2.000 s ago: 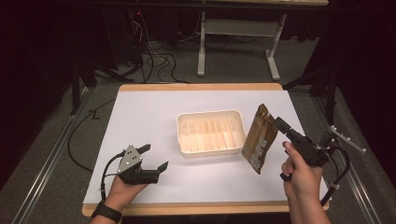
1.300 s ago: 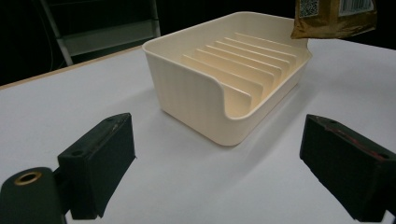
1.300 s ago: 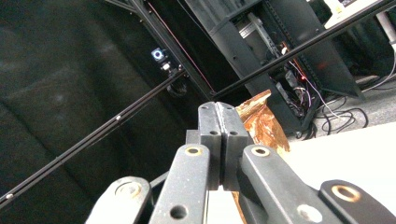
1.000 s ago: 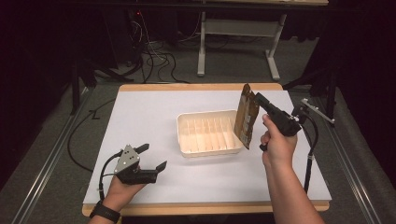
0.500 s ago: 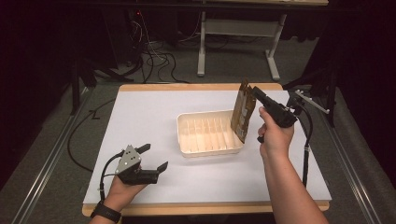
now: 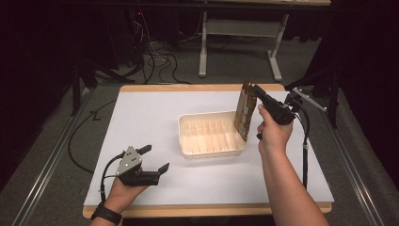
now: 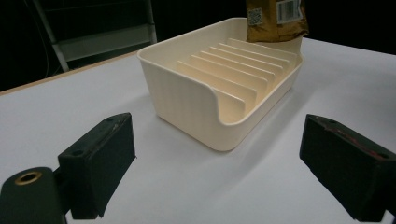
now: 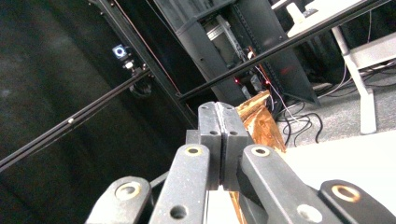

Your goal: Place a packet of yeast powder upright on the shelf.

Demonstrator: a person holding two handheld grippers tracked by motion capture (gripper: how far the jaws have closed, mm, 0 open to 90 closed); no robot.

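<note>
High view: right gripper (image 6: 254, 92) held above the far right part of the table (image 6: 141, 117), its fingers pinched together on the top edge of a brown snack pouch (image 6: 244, 111). Pouch hangs upright, its lower end over the right end of the cream slotted tray (image 6: 207, 148), just at or inside the rim; whether it touches the tray cannot be told. Tray sits mid-table, ribs running front to back. Left gripper (image 6: 156, 158) rests low at the near left corner, held in the person's left hand (image 6: 121, 193); fingers spread wide, nothing between them, well apart from the tray. Cable trails off the table's left edge.

Left gripper view: both black fingers (image 7: 100, 163) far apart at the frame's lower corners, empty, white table between them. Cream slotted tray (image 7: 187, 93) straight ahead, notched near wall facing the camera, dividers visible inside. Bottom of the brown snack pouch (image 7: 275, 21), with barcode and QR mark, hangs over the tray's far end.

Right gripper view: fingers (image 8: 209, 135) pressed flat together, upright in frame. Crinkled coppery foil of the brown snack pouch (image 8: 261, 123) pokes out beside and behind them. Dark rack and cables in the background; a strip of table at lower right.
</note>
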